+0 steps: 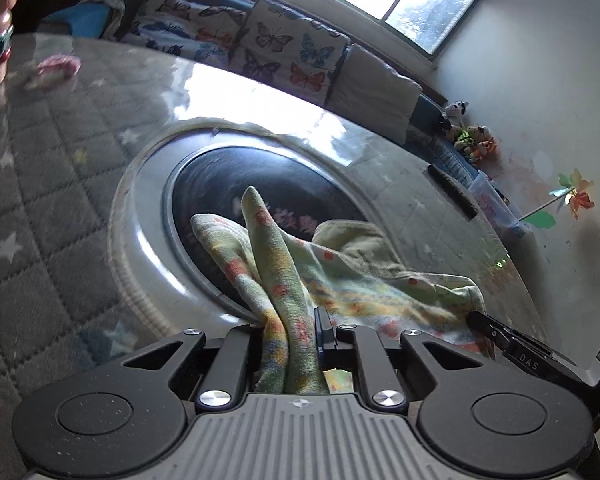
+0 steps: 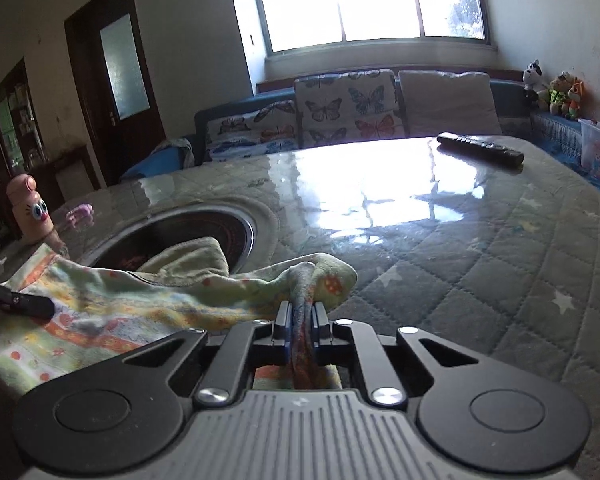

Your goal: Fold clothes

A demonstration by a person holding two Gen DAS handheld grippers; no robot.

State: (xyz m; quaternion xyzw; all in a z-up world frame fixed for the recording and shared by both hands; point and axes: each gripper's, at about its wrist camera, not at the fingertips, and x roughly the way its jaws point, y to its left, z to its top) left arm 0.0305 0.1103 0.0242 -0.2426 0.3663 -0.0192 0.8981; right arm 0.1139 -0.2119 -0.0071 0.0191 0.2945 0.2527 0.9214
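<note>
Pinching a bunched edge of the flowery cloth (image 1: 288,280), the left gripper (image 1: 290,332) has its two fingers squeezed tight on the fabric, and a fold of it sticks up between them. The right gripper (image 2: 302,316) is closed the same way on another bunched corner of the cloth (image 2: 112,312), with fabric poking out past its tips. The cloth is green and yellow with little orange shapes. It lies spread on the shiny table (image 2: 480,248), partly over the round dark plate (image 1: 228,176) set in the middle.

The left view shows the tip of the right gripper at the far edge of the cloth, and a paper pinwheel (image 1: 572,196) by the wall. The right view shows a dark door (image 2: 112,80), a pink bottle with big eyes (image 2: 30,208), and a black remote (image 2: 480,148) on the table.

Both grippers sit low, close to the tabletop. The left one looks tipped to one side, and the right one looks level.
</note>
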